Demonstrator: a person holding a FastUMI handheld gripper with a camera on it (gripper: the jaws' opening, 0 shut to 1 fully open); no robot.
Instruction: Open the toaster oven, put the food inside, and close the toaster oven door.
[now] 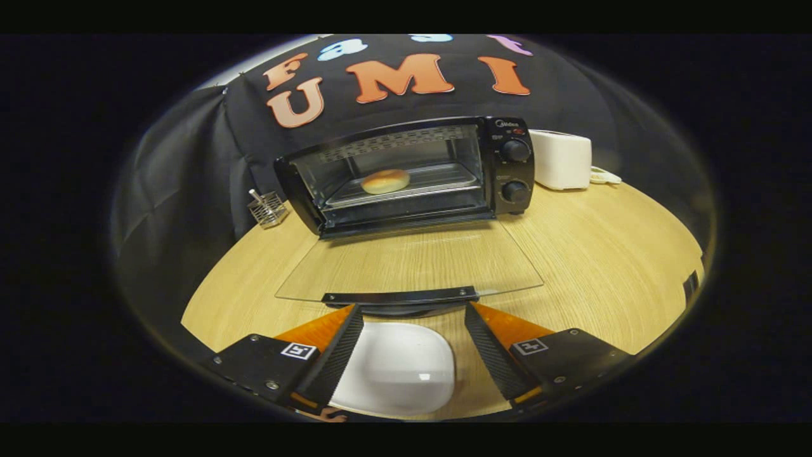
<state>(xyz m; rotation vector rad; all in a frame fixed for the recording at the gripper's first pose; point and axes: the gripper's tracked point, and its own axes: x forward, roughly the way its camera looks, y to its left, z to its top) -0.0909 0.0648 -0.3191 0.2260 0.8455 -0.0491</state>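
Note:
A black toaster oven (507, 165) stands at the back of the wooden table (609, 266). Its glass door (409, 263) lies folded down flat toward me, with the dark handle (399, 296) at its near edge. A round golden bun (385, 181) rests on the rack inside the oven. My gripper (412, 311) is open, its fingertips just below the door handle and apart from it, nothing between them. A white plate (396, 368) lies on the table between and under the fingers, bare.
A white toaster (561, 158) sits right of the oven, with a white cord piece (604, 176) beside it. A small wire rack (268, 208) stands left of the oven. Black cloth walls the booth behind.

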